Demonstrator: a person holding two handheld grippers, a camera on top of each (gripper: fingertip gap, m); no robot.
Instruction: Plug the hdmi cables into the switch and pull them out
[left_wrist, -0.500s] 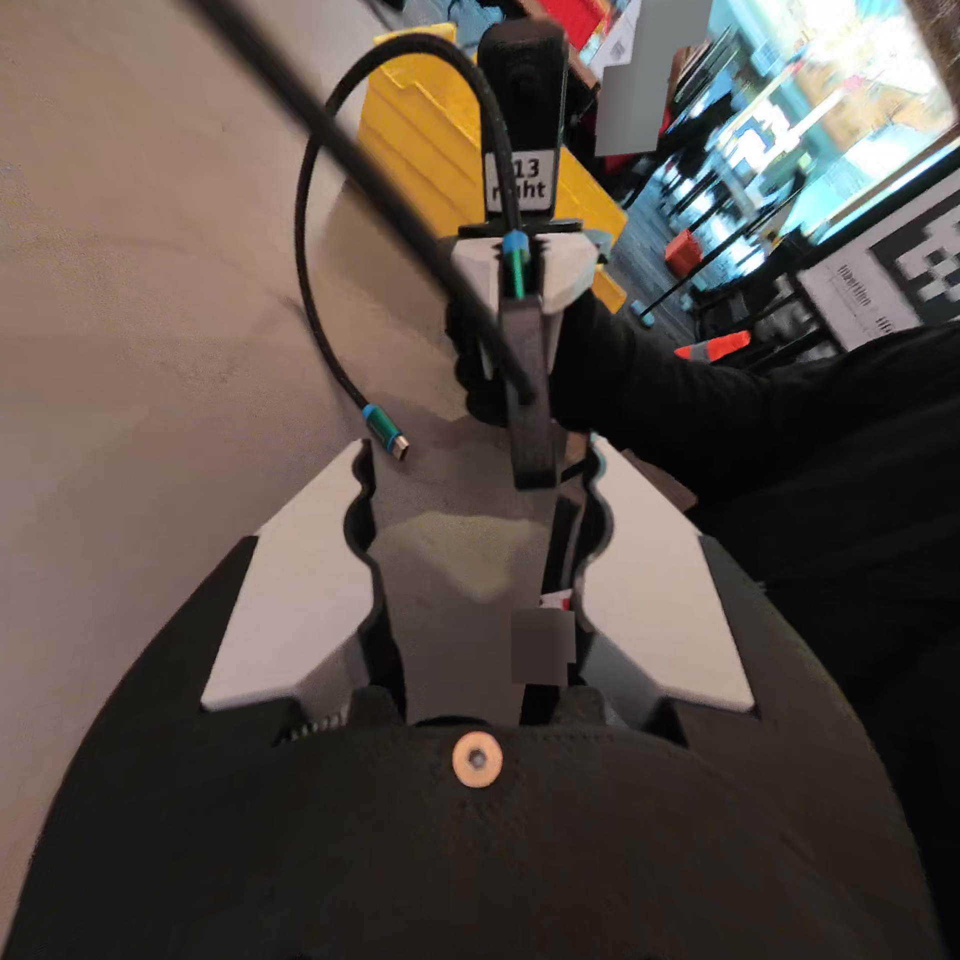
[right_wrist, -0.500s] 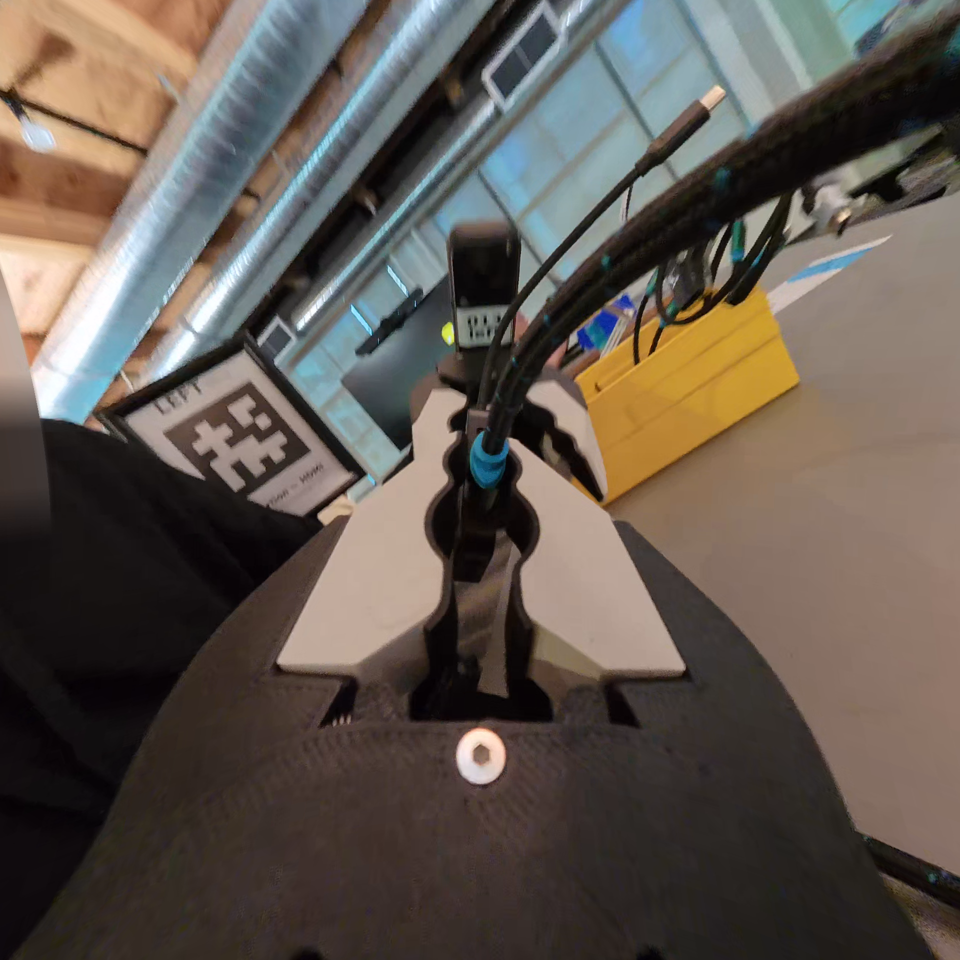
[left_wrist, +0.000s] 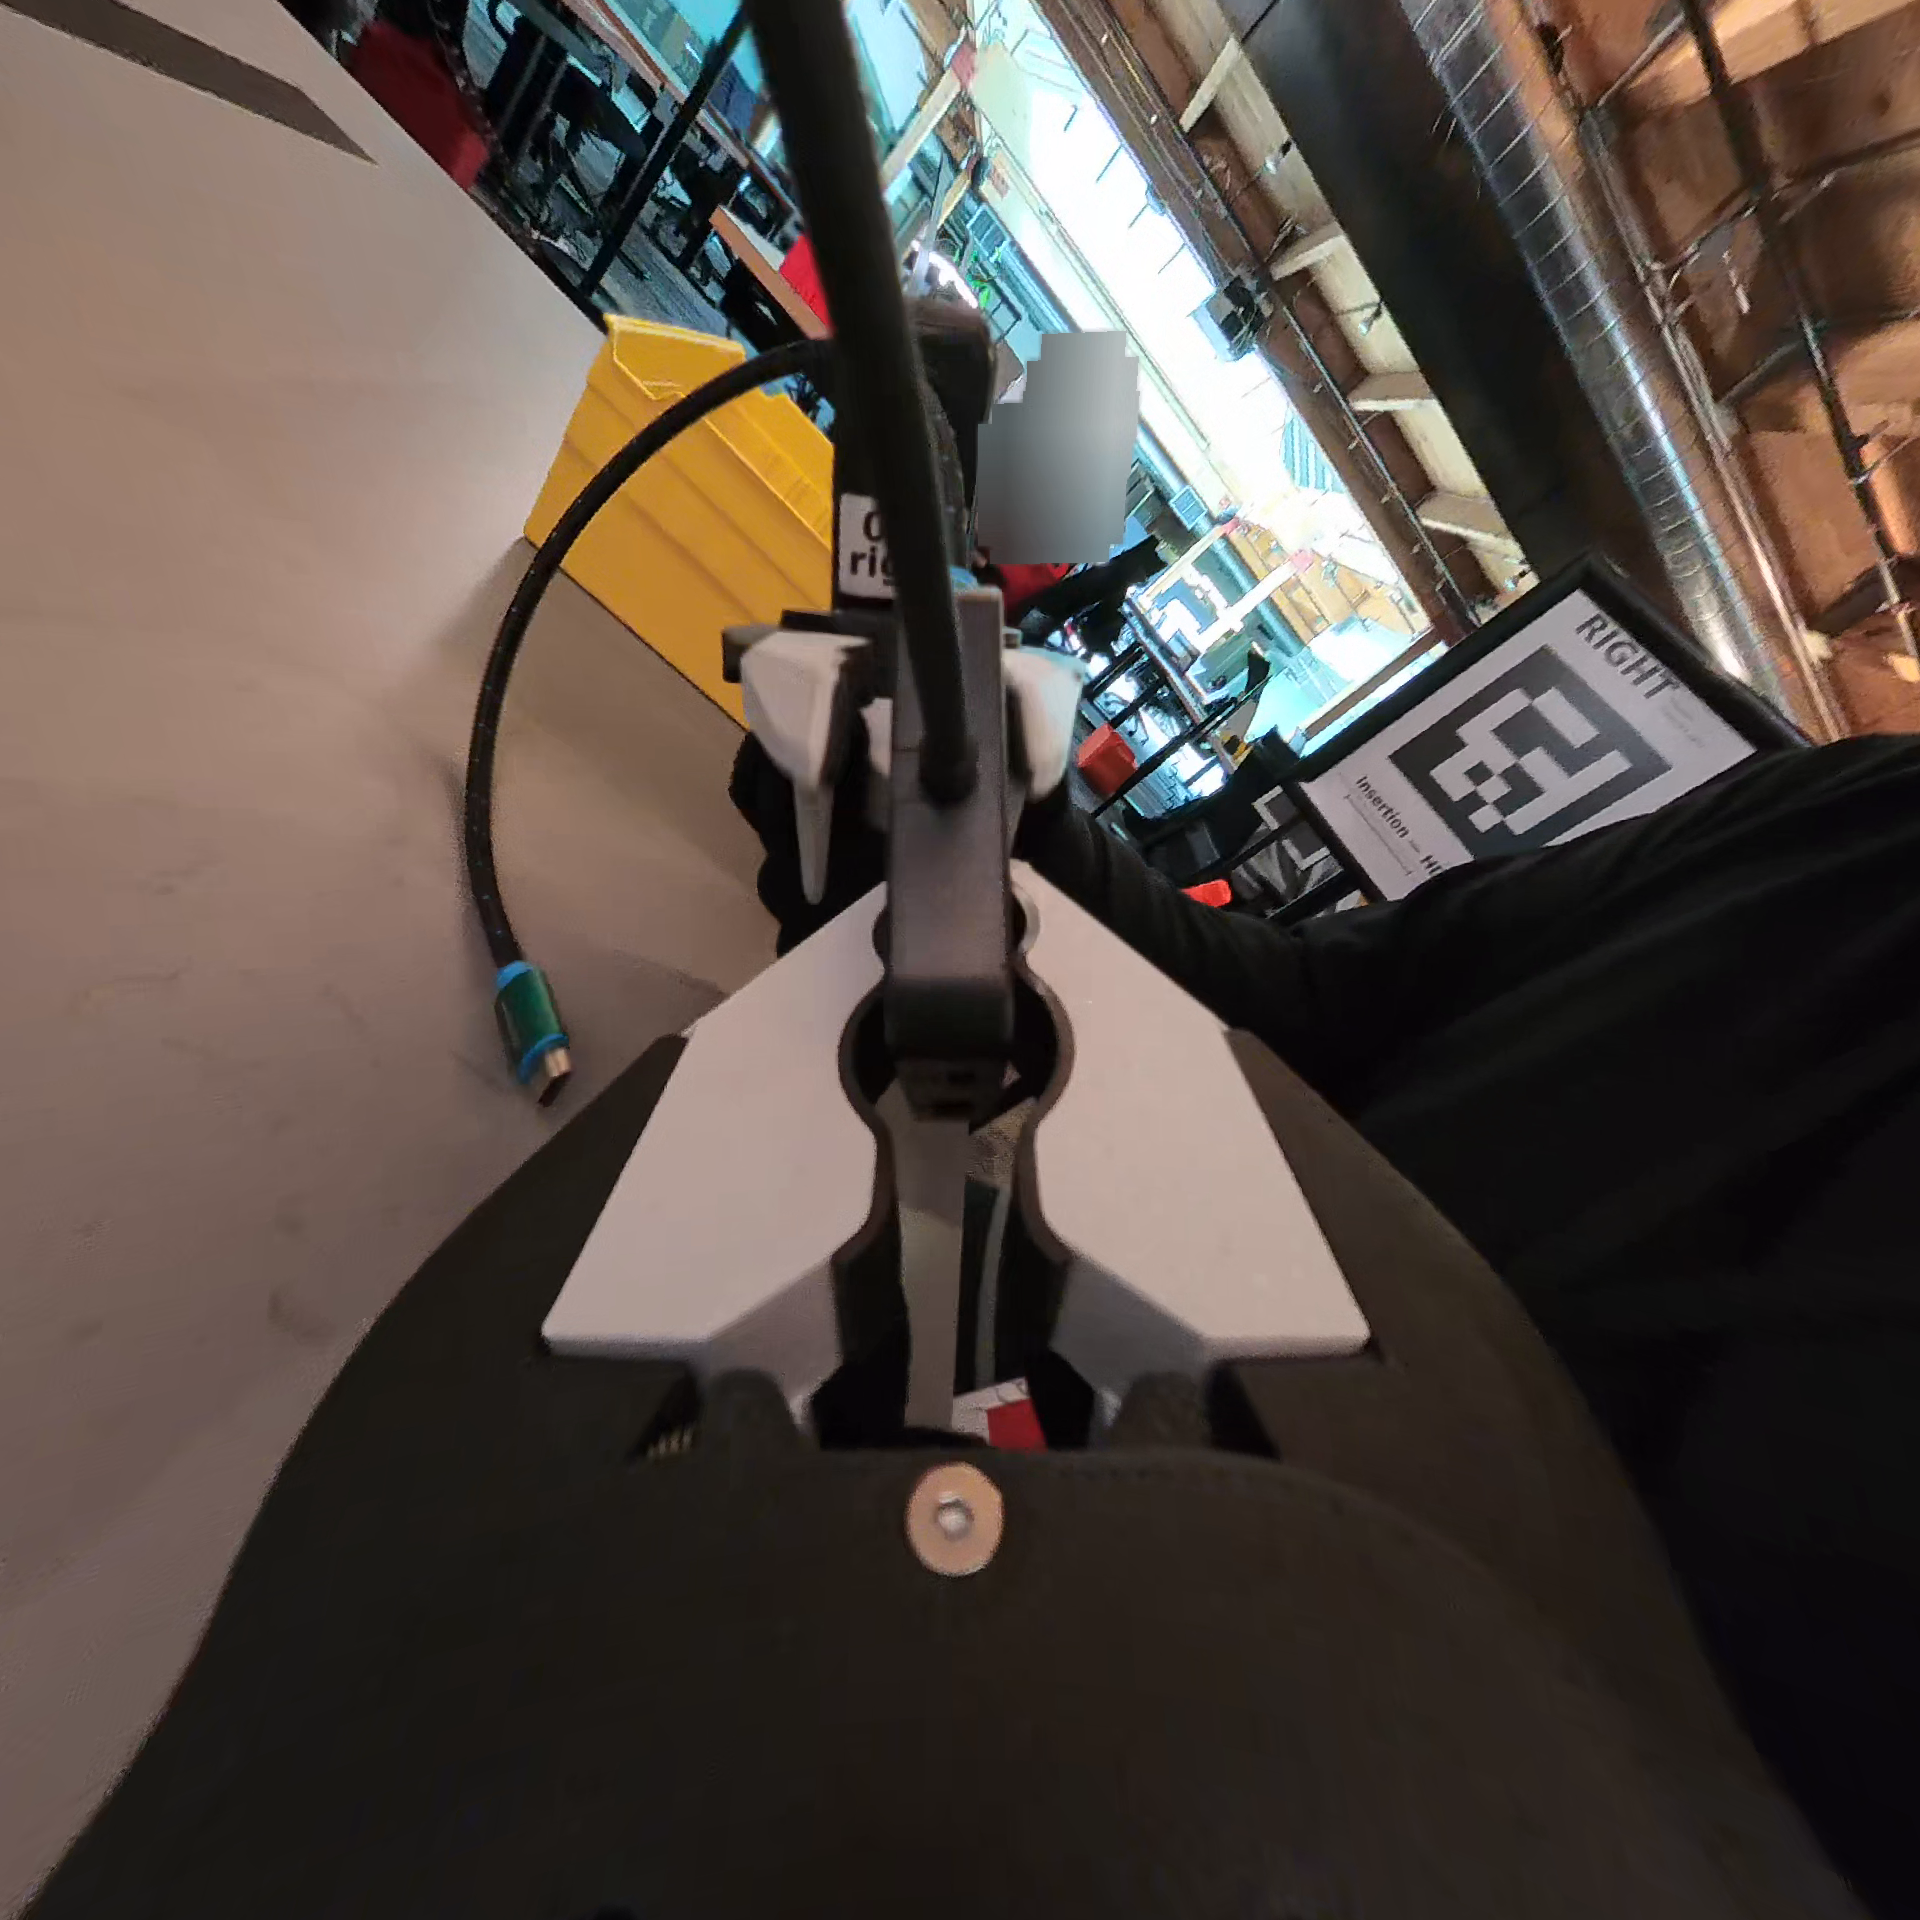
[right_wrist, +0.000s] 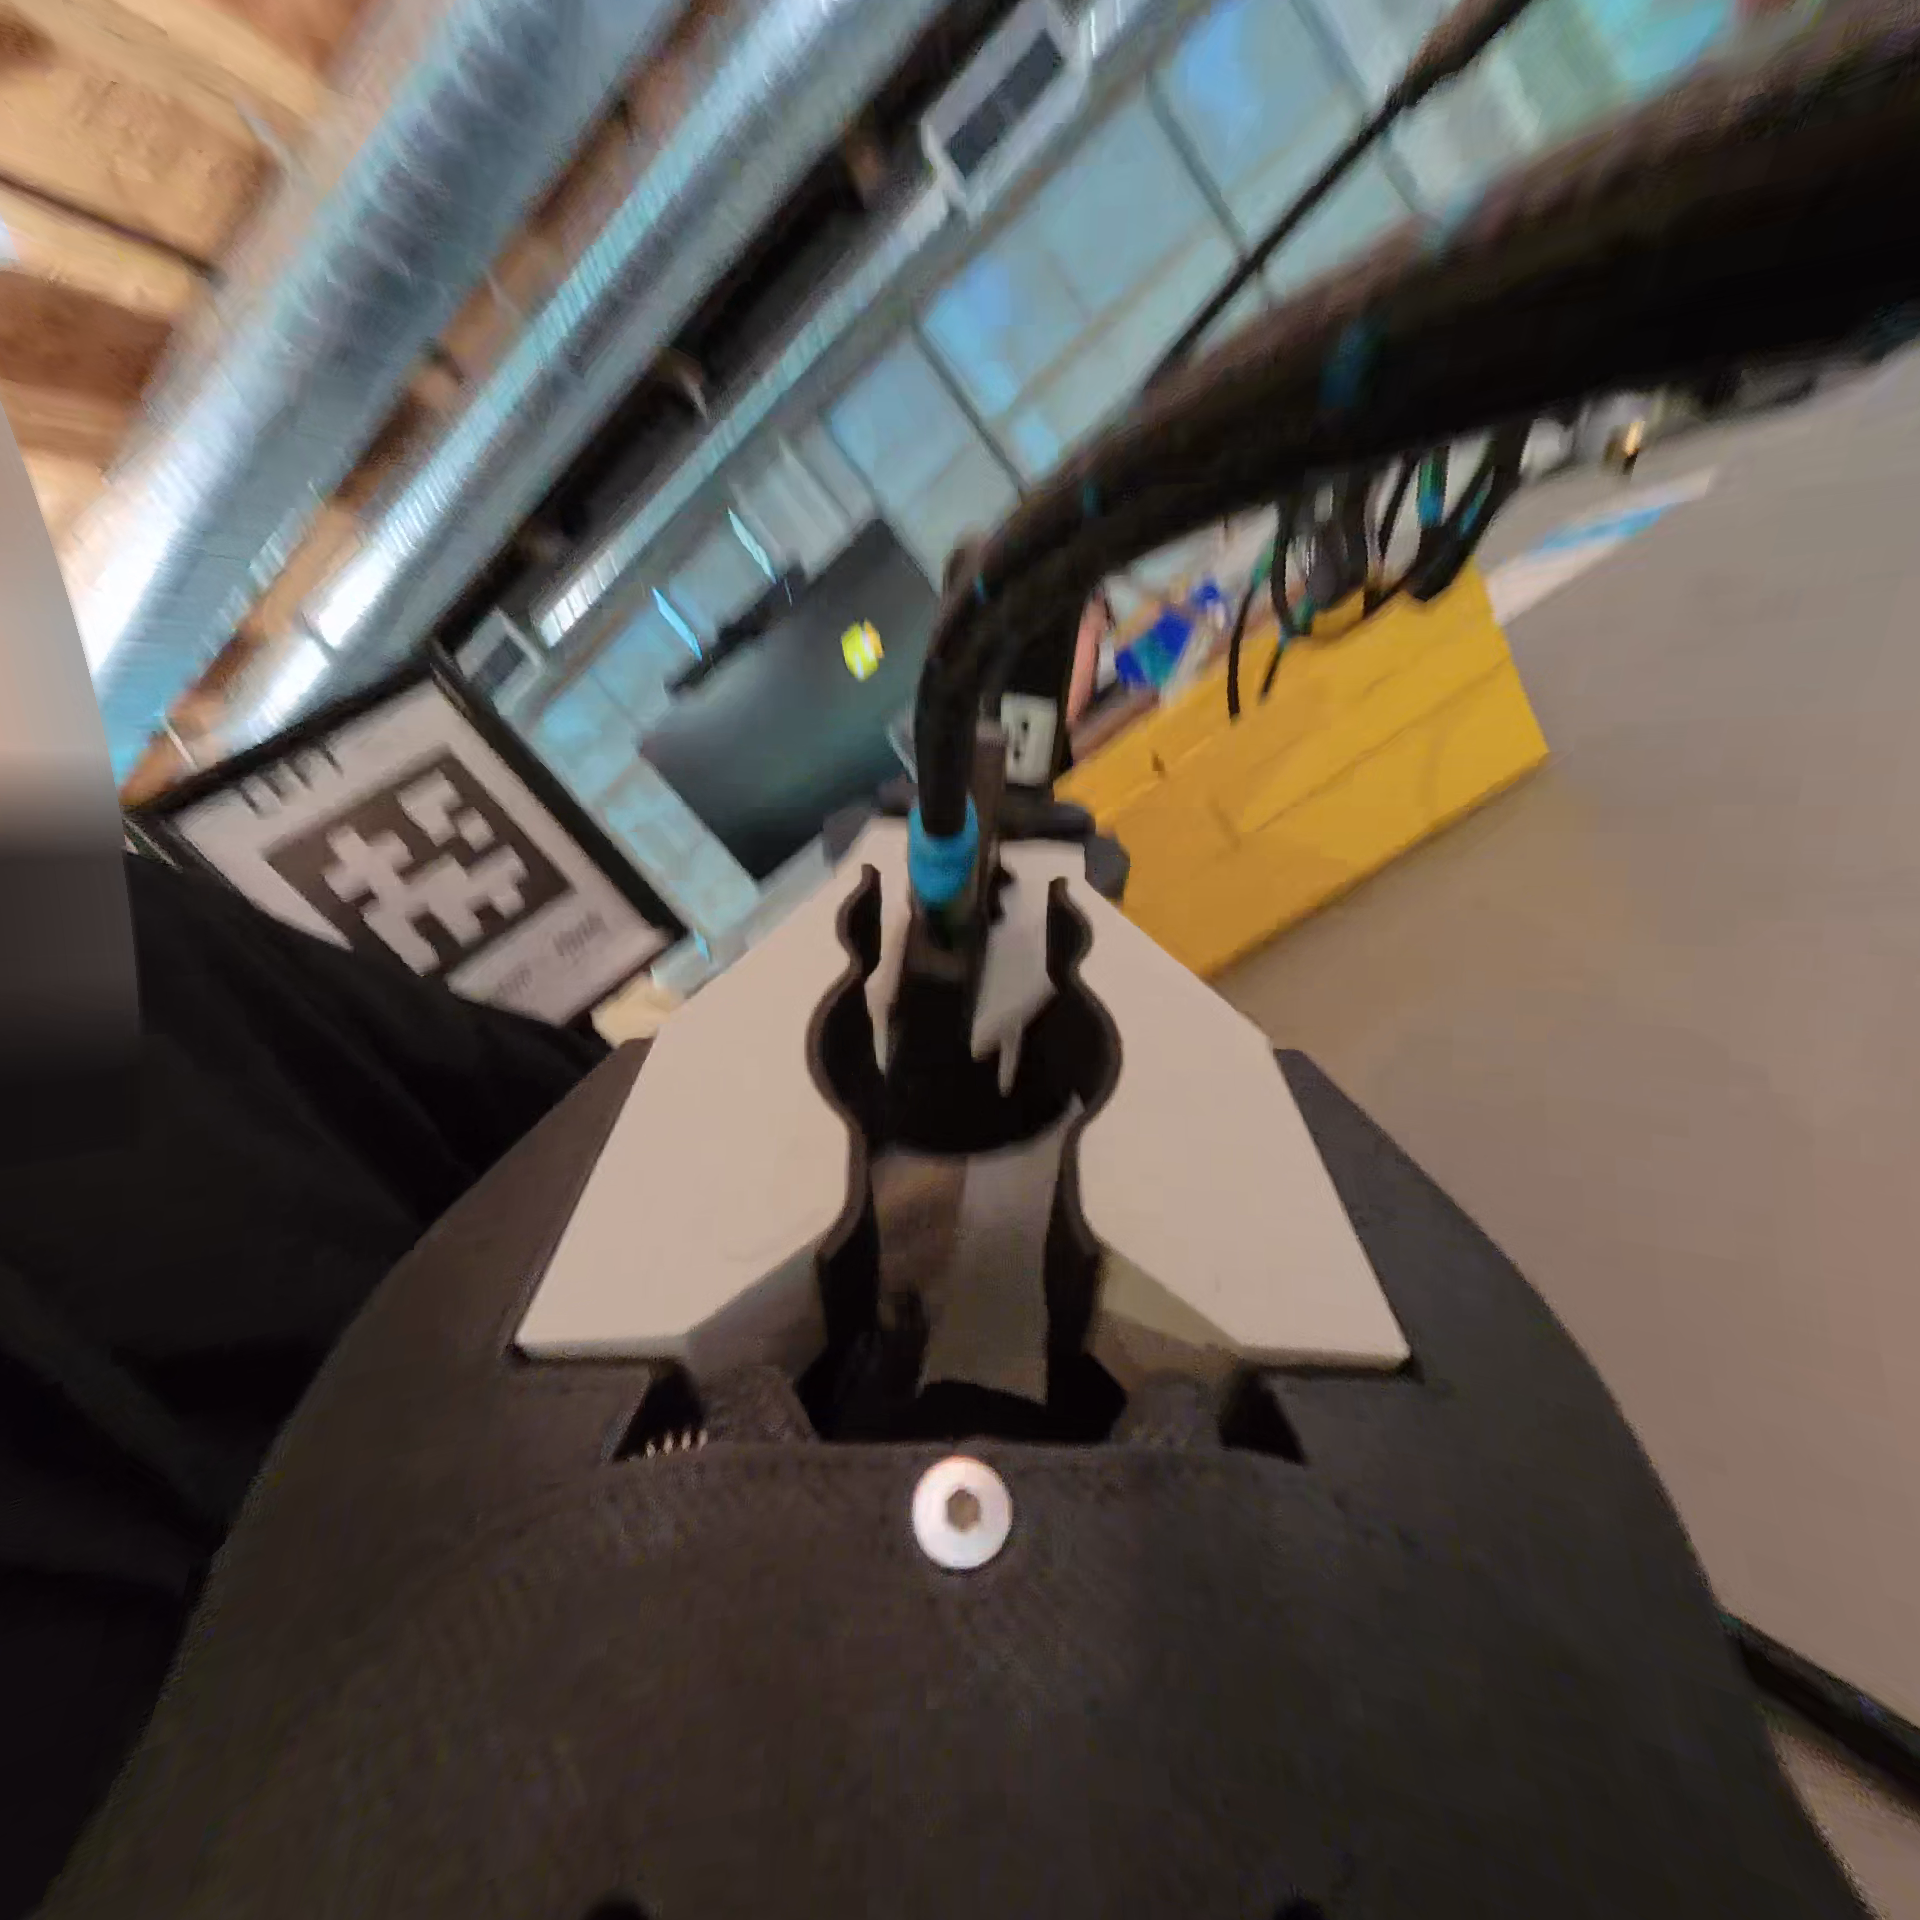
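My left gripper (left_wrist: 951, 904) is shut on the dark grey switch (left_wrist: 951, 977), held edge-on above the table. A smooth black cable (left_wrist: 873, 312) runs up from the switch. My right gripper faces it, with its white fingers (left_wrist: 795, 717) spread on either side of the switch's far end. In the blurred right wrist view my right gripper (right_wrist: 961, 904) is open around a blue-collared HDMI plug (right_wrist: 940, 852) that points into the switch. Whether it is seated is hidden. A second braided cable's blue-green plug (left_wrist: 530, 1029) lies loose on the table.
A yellow bin (left_wrist: 675, 509) with several cables stands on the grey table (left_wrist: 208, 623); it also shows in the right wrist view (right_wrist: 1299, 779). A framed marker board (left_wrist: 1538, 748) stands behind. A person's black sleeve (left_wrist: 1558, 987) fills the right side.
My left gripper has closed onto the switch. My right gripper has opened and let go of the blue-collared plug. Both views have tilted upward.
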